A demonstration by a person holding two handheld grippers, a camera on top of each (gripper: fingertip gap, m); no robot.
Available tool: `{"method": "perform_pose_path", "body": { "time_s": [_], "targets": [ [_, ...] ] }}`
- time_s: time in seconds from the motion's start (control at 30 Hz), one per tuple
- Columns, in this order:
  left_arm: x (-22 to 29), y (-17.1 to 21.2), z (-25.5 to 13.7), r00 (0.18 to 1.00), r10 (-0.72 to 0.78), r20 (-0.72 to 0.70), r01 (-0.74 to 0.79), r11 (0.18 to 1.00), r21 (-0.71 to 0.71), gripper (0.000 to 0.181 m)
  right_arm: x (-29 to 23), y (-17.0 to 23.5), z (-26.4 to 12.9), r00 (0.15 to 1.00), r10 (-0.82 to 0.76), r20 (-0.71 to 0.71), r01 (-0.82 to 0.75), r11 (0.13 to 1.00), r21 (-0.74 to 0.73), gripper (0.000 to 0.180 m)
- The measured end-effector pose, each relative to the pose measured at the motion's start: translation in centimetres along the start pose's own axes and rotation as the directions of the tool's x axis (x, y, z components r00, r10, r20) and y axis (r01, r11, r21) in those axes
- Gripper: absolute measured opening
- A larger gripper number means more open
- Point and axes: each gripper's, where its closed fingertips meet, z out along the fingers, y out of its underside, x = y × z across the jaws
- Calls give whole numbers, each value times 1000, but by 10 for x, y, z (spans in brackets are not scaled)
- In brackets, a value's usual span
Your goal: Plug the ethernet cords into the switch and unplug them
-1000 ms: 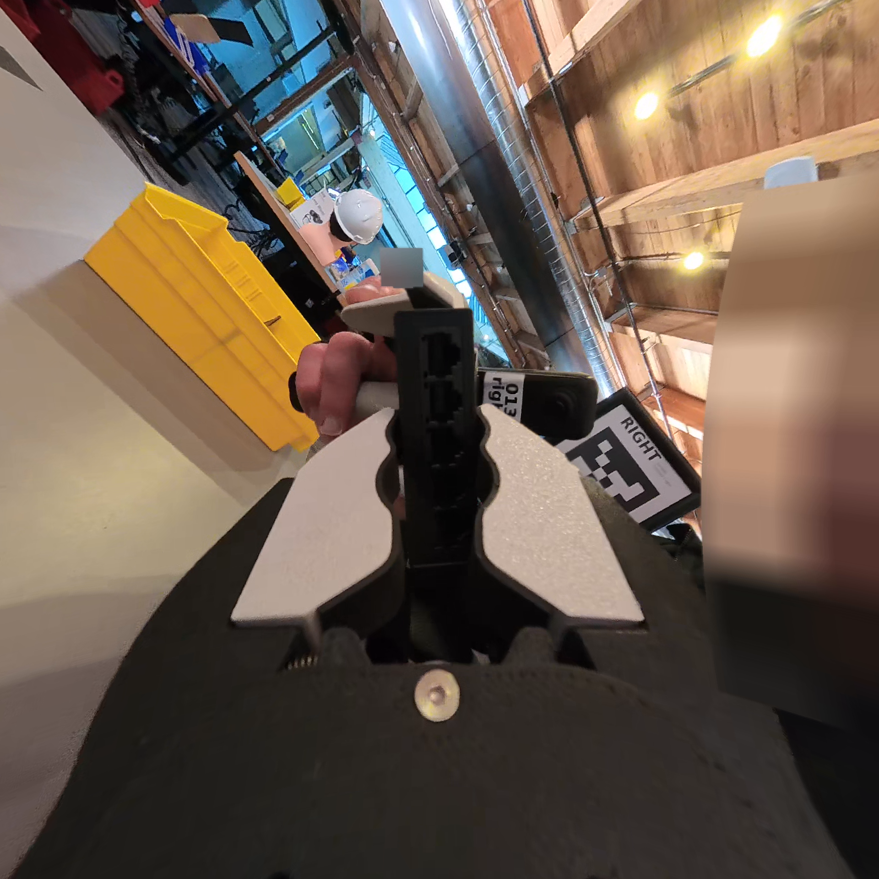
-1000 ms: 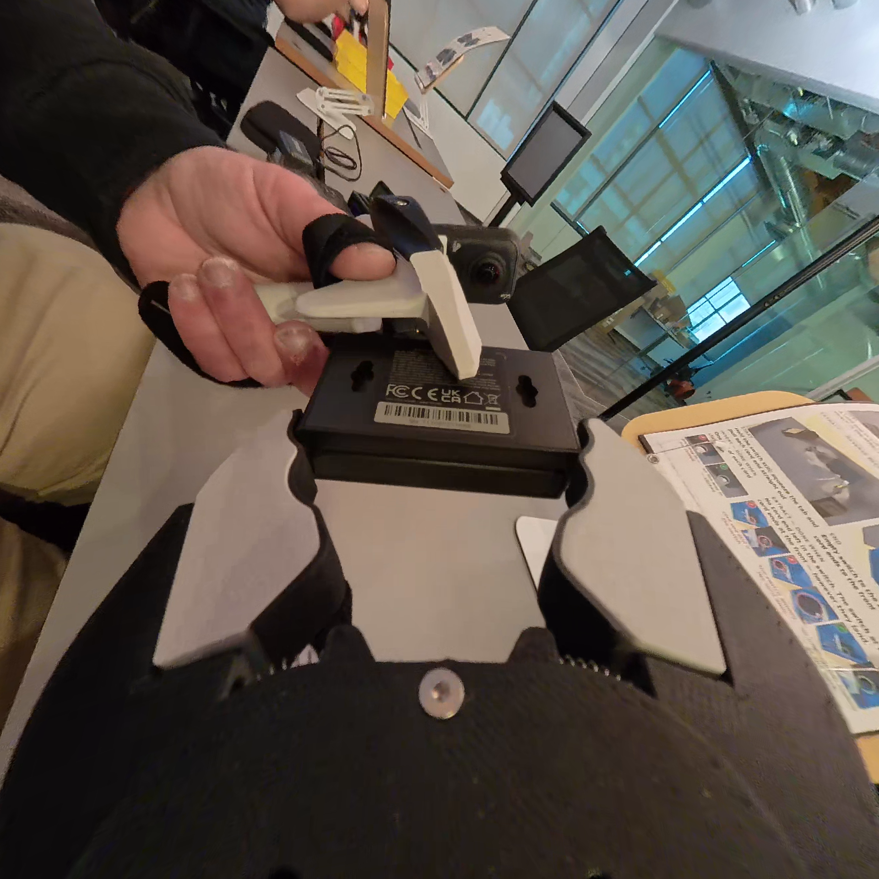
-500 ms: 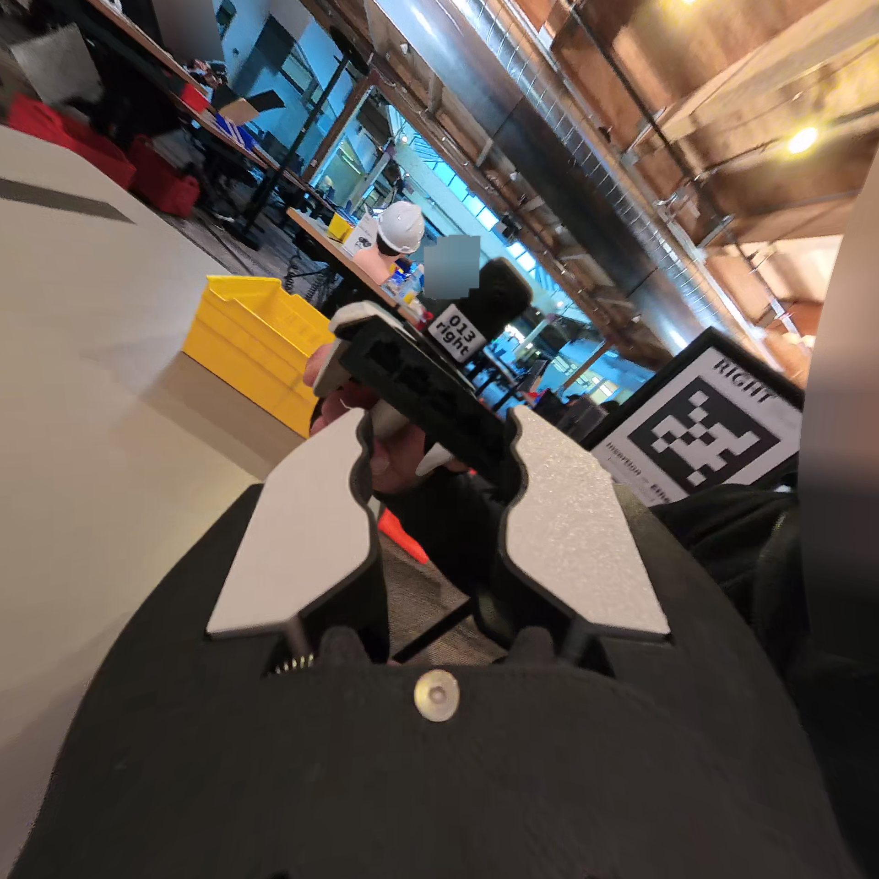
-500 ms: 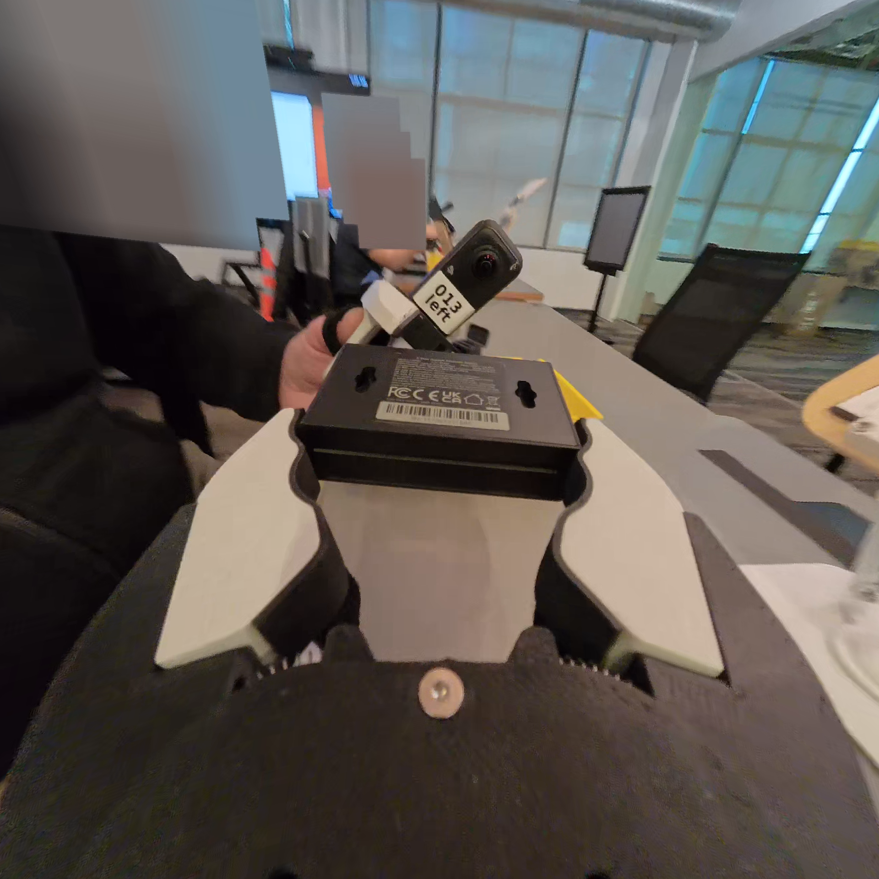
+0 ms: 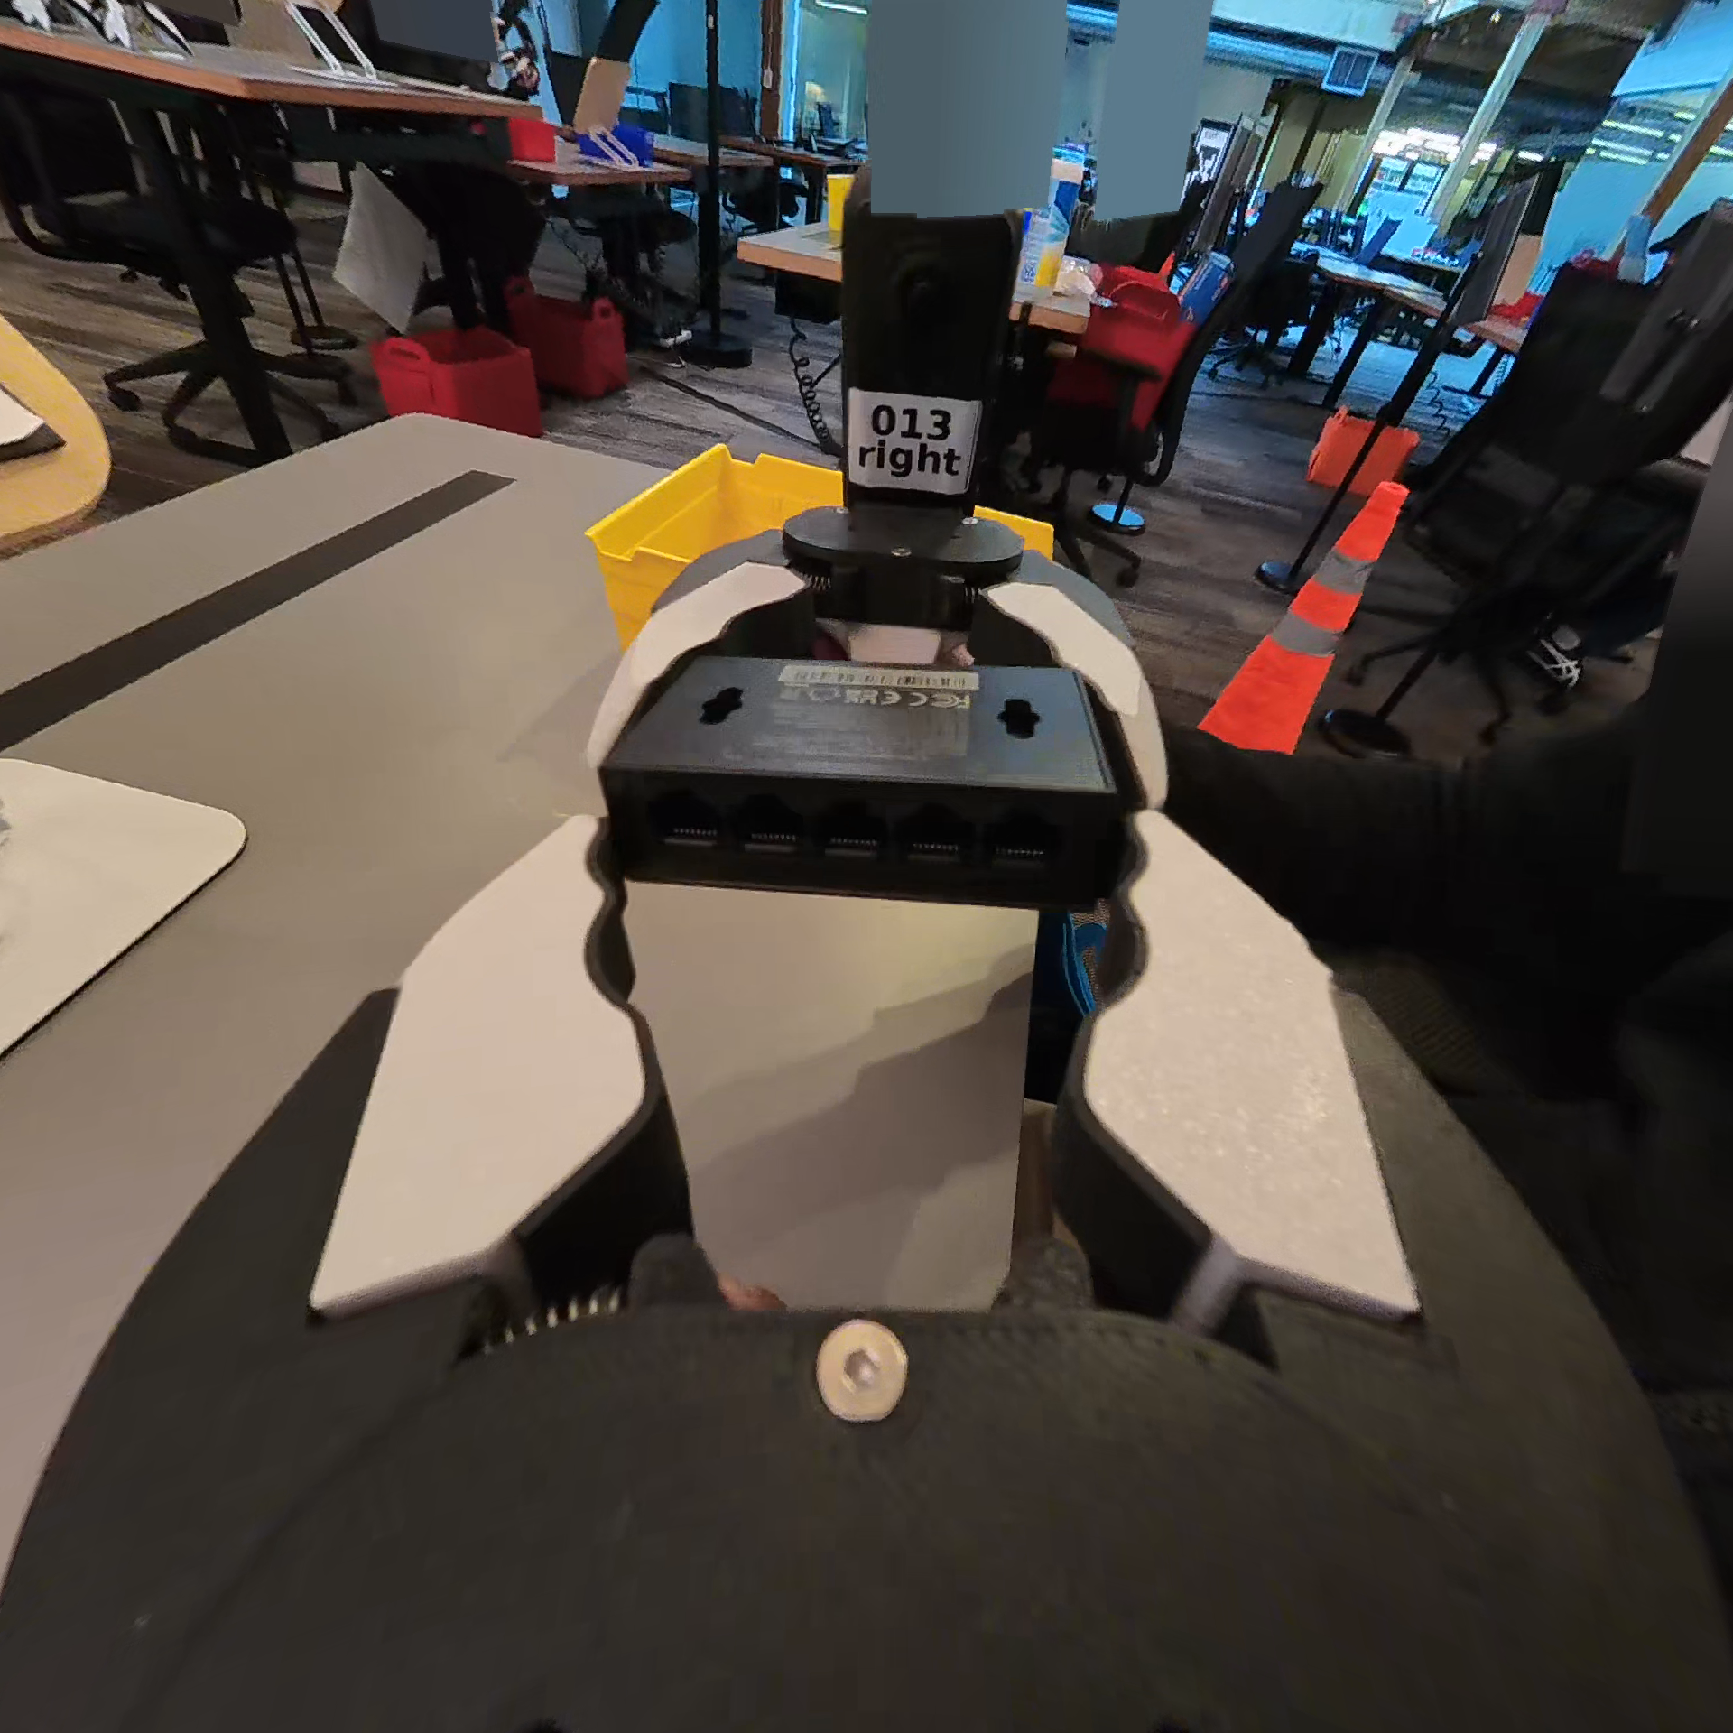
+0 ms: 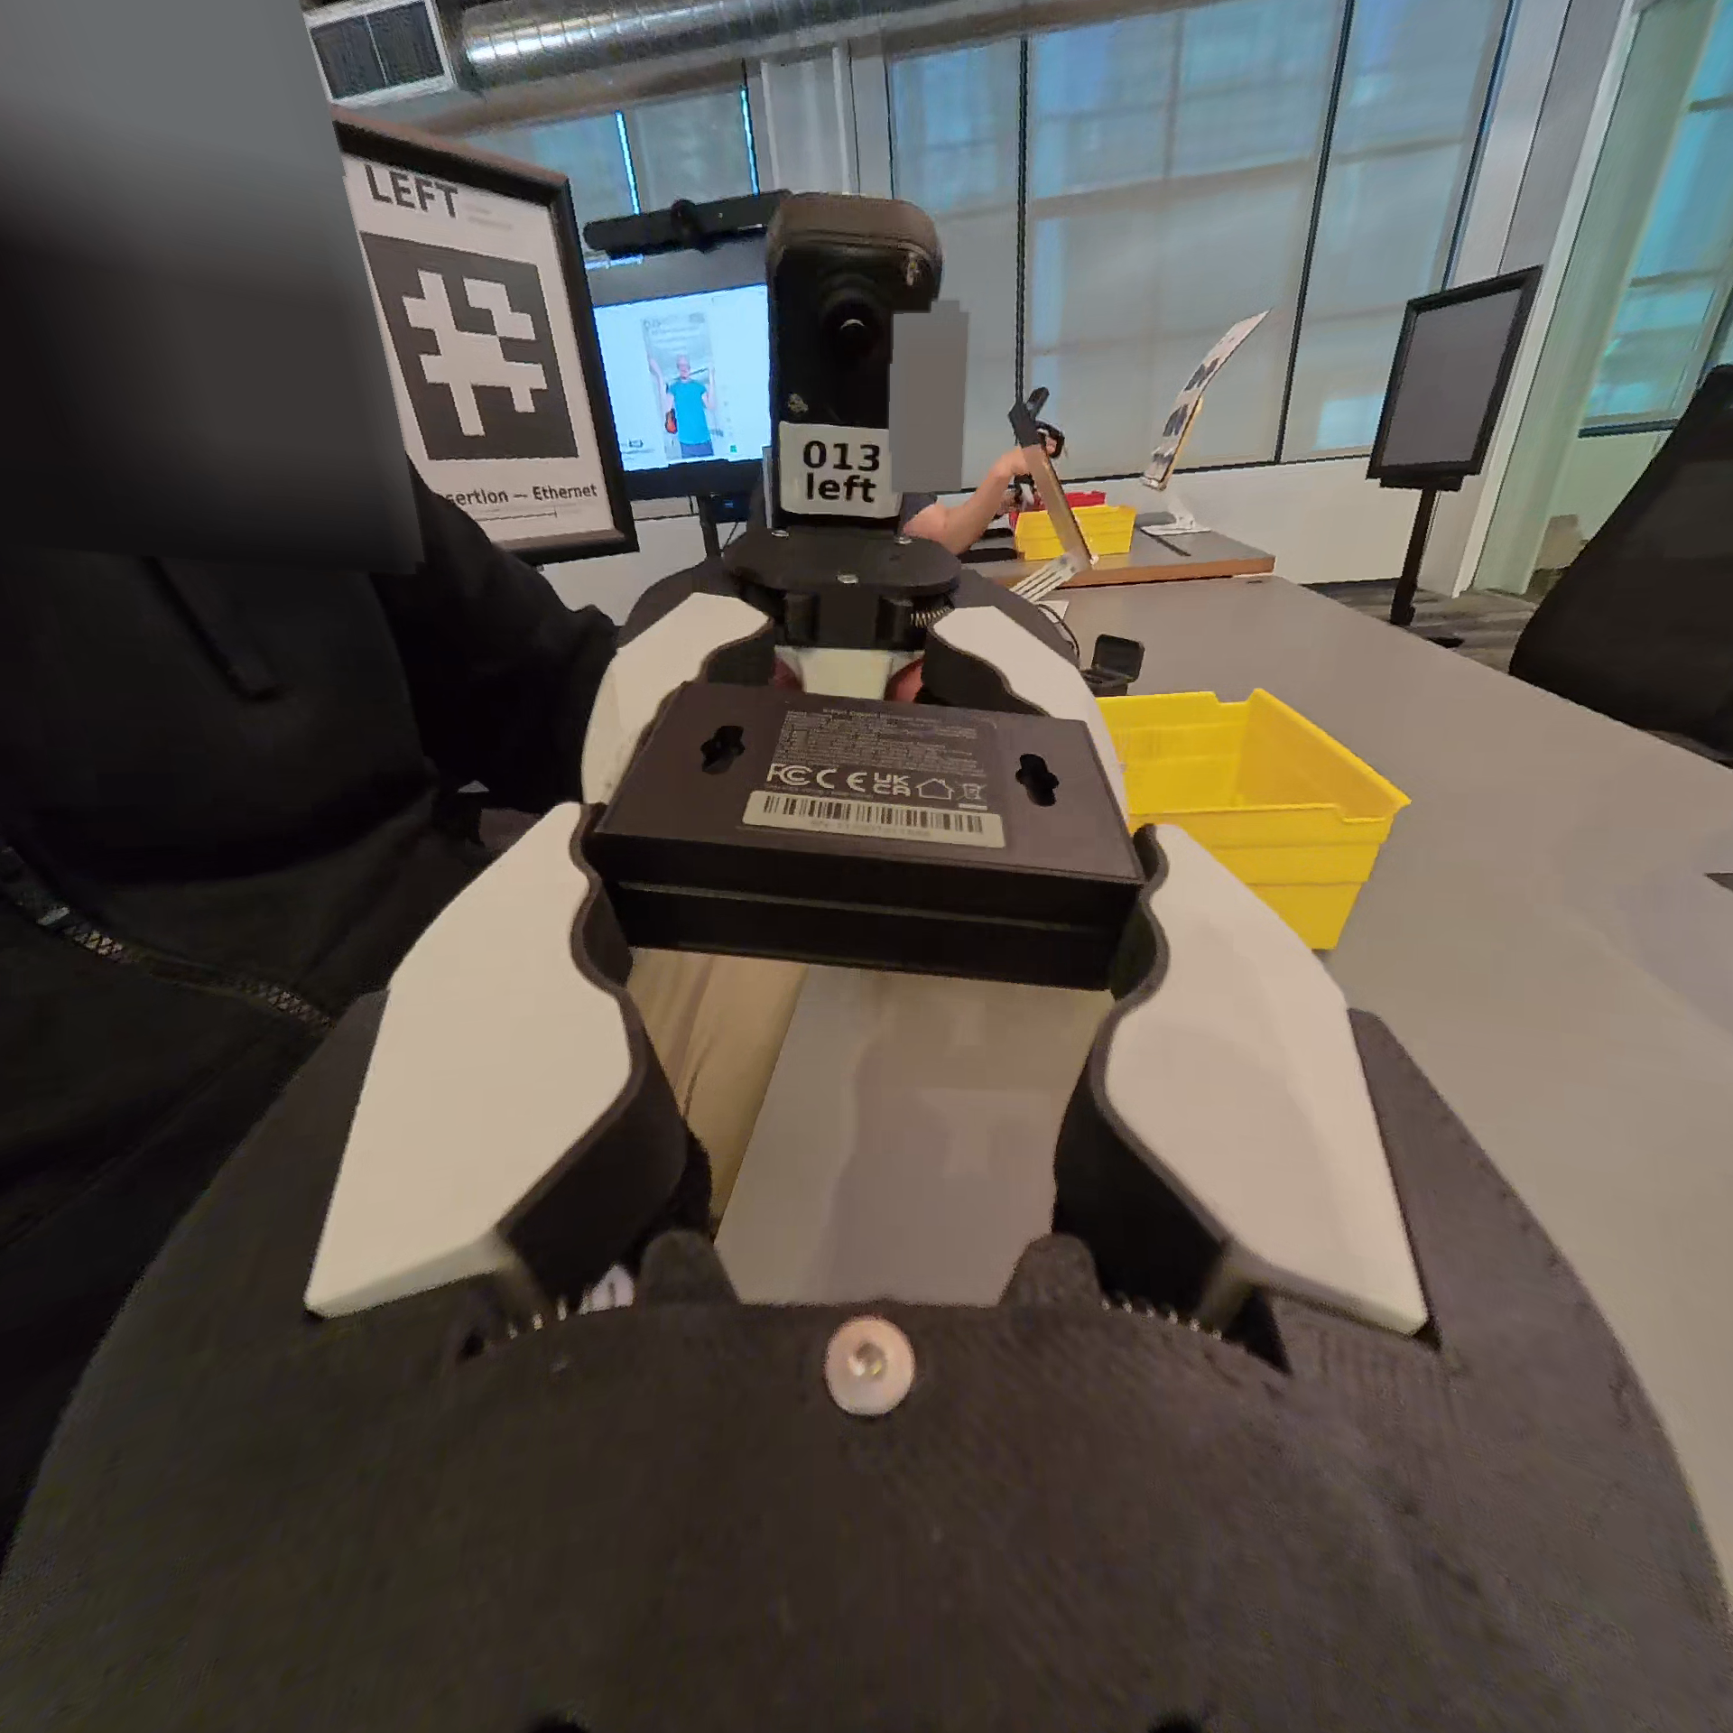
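Black switch (image 5: pixel 858 783) clamped between both grippers, facing each other.

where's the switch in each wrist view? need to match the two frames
Left wrist view: the black ethernet switch sits centre frame, its row of ports facing the camera, with the left gripper at its near corners.
Right wrist view: centre frame, plain back edge toward the camera, underside up, clamped in the right gripper.
Shared landmark: the yellow bin on the grey table beyond the switch.
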Motion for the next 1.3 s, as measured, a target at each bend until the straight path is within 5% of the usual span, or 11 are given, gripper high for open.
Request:
{"method": "perform_pose_path", "body": {
  "time_s": [0.23, 0.37, 0.47, 0.67, 0.9, 1.0, 1.1, 1.3],
  "targets": [
    [-10, -2, -25, 995, 60, 79, -55, 996, -66, 90, 1, 0, -6, 1000, -6, -11, 6, 1000, 8, 102],
    [-43, -5, -91, 961, 111, 252, -81, 989, -126, 73, 6, 2, -17, 999, 2, -33, -1, 1000, 25, 102],
    [-84, 14, -161, 850, 210, 483, -78, 958, -278, 62, 12, 9, -22, 998, 10, -54, -9, 1000, 18, 102],
    [-110, 97, -255, 718, 66, 693, 277, 886, -372, 63, 21, 21, -27, 995, 17, -96, -17, 1000, 5, 102],
    [-123, 185, -271, 614, -70, 787, 530, 775, -345, 63, 22, 30, -24, 995, 11, -104, -14, 999, -29, 102],
    [-133, 201, -270, 600, -43, 799, 553, 744, -375, 43, 21, 29, -24, 994, 6, -105, -9, 1000, -29, 102],
    [-138, 204, -270, 603, -24, 797, 550, 737, -394, 17, 20, 29, -26, 994, 3, -108, -6, 1000, -25, 102],
    [-133, 164, -287, 591, 30, 806, 464, 805, -370, 12, 22, 29, -29, 993, 1, -117, -3, 1000, -23, 102]
  ]
}}
